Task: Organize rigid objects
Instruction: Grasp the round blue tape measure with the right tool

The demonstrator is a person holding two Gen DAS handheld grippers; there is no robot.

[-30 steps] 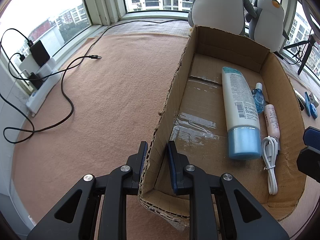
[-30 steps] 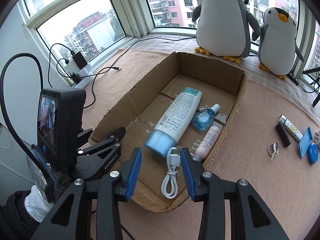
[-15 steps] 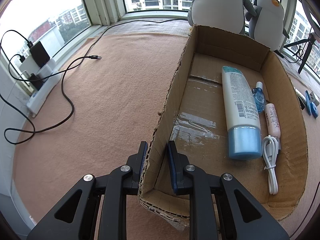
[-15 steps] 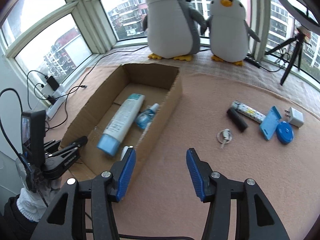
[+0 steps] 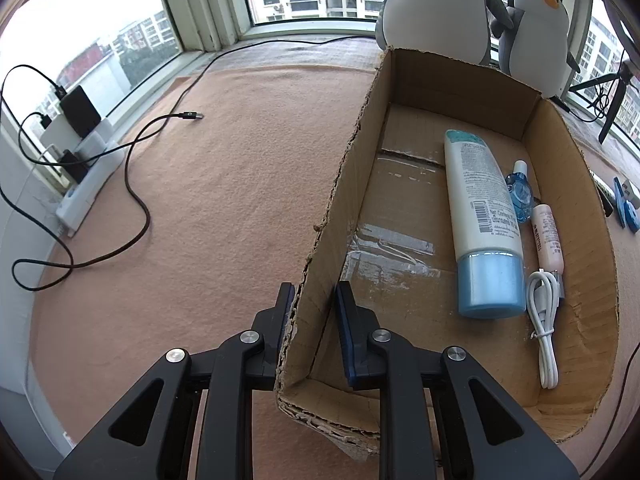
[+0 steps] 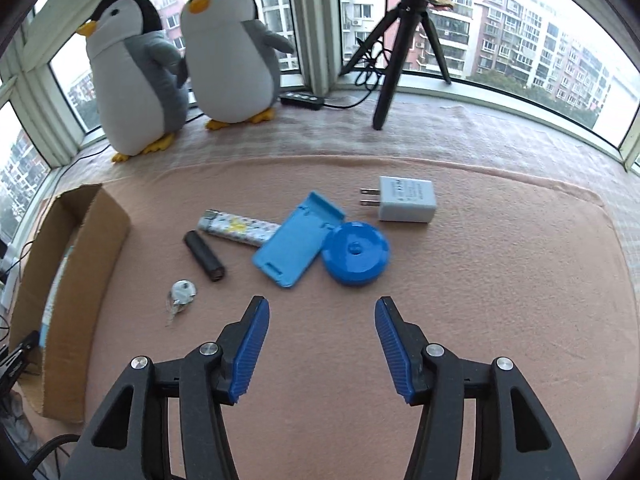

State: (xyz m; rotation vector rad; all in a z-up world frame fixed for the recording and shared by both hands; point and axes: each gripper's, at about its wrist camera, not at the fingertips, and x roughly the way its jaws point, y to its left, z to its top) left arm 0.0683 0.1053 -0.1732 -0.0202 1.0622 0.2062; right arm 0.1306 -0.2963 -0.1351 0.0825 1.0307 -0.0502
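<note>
My left gripper is shut on the near left wall of the open cardboard box. The box holds a white tube with a blue cap, a small blue bottle, a pink tube and a coiled white cable. My right gripper is wide open and empty above the carpet. Just beyond it lie a blue phone stand, a round blue tape measure, a white charger plug, a patterned lighter, a black cylinder and keys.
Two plush penguins stand on the window ledge, with a black tripod and a power strip beside them. The box also shows at the left of the right wrist view. A black cable and chargers lie at far left.
My right gripper has swung right, away from the box to the loose objects on the carpet, and has opened wider. The left gripper stays clamped on the box wall.
</note>
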